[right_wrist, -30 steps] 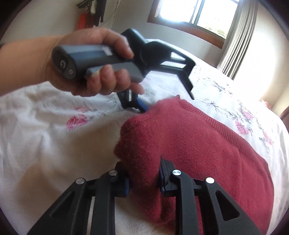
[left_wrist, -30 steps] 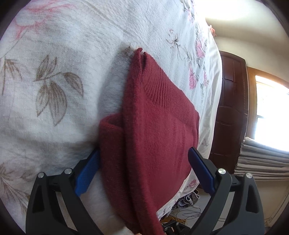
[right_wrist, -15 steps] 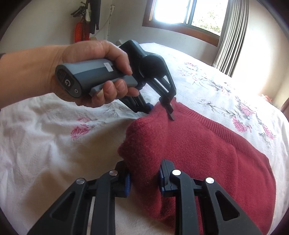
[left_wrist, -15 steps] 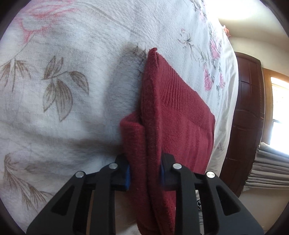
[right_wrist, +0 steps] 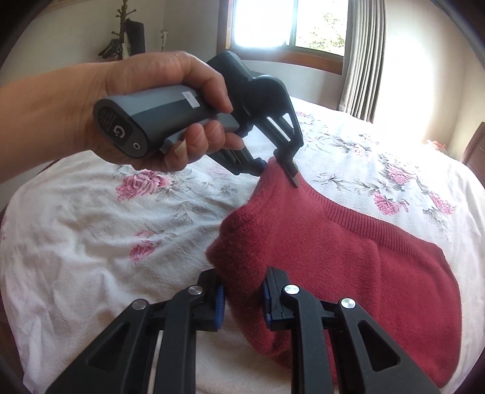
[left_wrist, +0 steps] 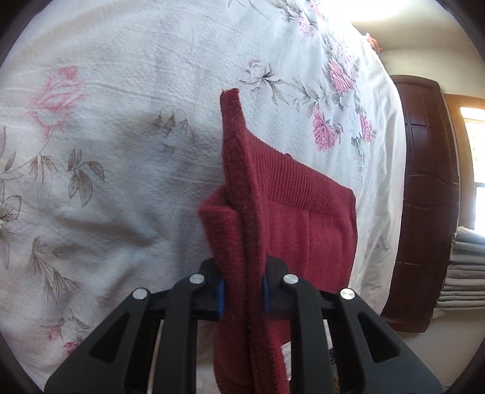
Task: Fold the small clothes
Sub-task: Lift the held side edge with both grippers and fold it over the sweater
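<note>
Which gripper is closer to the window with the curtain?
Left. In the right wrist view, the left gripper pinches the red sweater's far edge toward the window; the right gripper grips its near edge.

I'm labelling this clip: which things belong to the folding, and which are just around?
Job: red sweater; left gripper and right gripper, both clamped on it; floral bedspread beneath.
Around: window, curtain, dark wardrobe, folded linens.

Sunlit window, grey curtain, dark wooden wardrobe, floral bedspread.
</note>
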